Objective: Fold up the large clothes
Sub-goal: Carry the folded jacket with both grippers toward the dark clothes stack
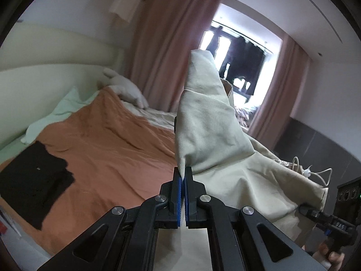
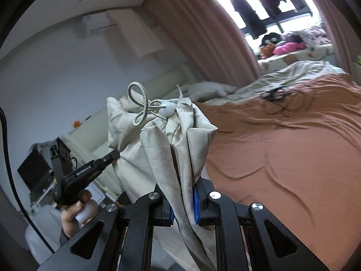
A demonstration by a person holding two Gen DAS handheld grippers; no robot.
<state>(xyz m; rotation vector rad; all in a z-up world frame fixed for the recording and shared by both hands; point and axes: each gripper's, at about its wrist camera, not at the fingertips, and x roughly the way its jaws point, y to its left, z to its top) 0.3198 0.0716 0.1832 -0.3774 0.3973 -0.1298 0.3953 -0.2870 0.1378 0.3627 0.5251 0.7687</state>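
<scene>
While two grippers pinch one beige garment (image 1: 209,122), one black garment (image 1: 33,178) lies apart.

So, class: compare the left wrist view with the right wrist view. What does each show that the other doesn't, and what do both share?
Only the left wrist view shows the folded black garment lying on the bed and a pale green sheet.

Only the right wrist view shows the wall air conditioner and black cables on the bed.

Both share the beige garment with its white drawstring toggle, the orange bedspread, pink curtains, and both grippers, left and right, clamping the fabric.
</scene>
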